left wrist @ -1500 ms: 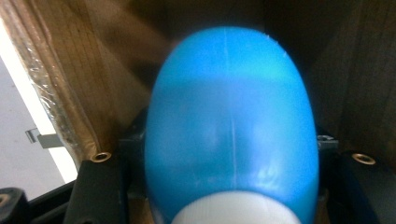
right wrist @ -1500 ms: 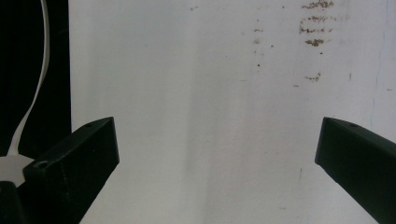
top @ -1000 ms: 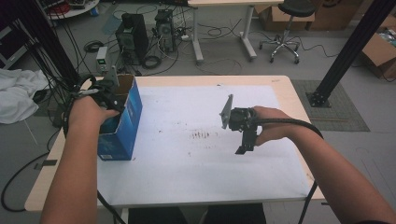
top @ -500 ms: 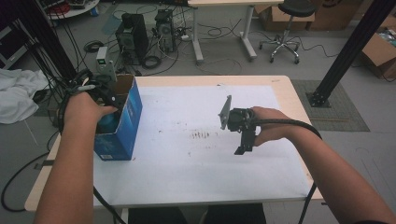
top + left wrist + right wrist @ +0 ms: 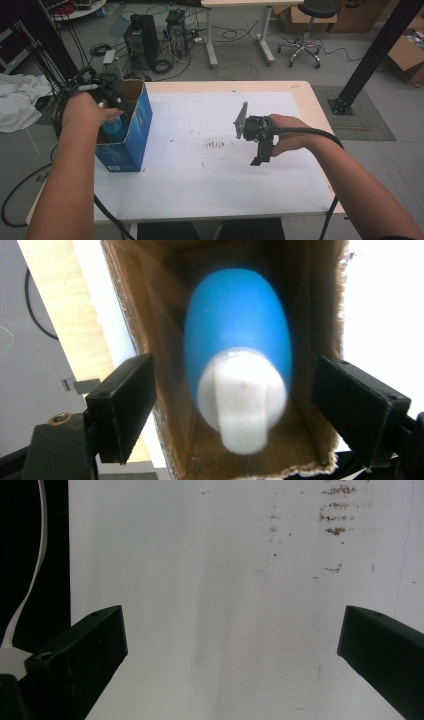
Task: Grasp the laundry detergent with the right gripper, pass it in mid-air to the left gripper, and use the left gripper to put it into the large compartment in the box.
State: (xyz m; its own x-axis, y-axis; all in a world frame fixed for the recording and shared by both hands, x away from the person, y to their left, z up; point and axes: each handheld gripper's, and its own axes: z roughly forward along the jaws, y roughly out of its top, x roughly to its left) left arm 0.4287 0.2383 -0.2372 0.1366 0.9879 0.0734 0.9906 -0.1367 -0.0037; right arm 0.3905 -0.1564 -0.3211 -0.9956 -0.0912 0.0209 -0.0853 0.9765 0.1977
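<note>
Two tongs are in our hands above a white-covered bench (image 5: pixel 210 200). Our left tongs (image 5: pixel 235 405) hover over an open blue cardboard box (image 5: pixel 131 135) at the bench's left edge; their jaws have just been opening and now stand released, clear on both sides of a blue bottle with a white cap (image 5: pixel 237 365) that stands inside the box, apparently just dropped in. Our right tongs (image 5: pixel 260 160) wait spread and empty over the bare middle, likely keeping out of the way.
</note>
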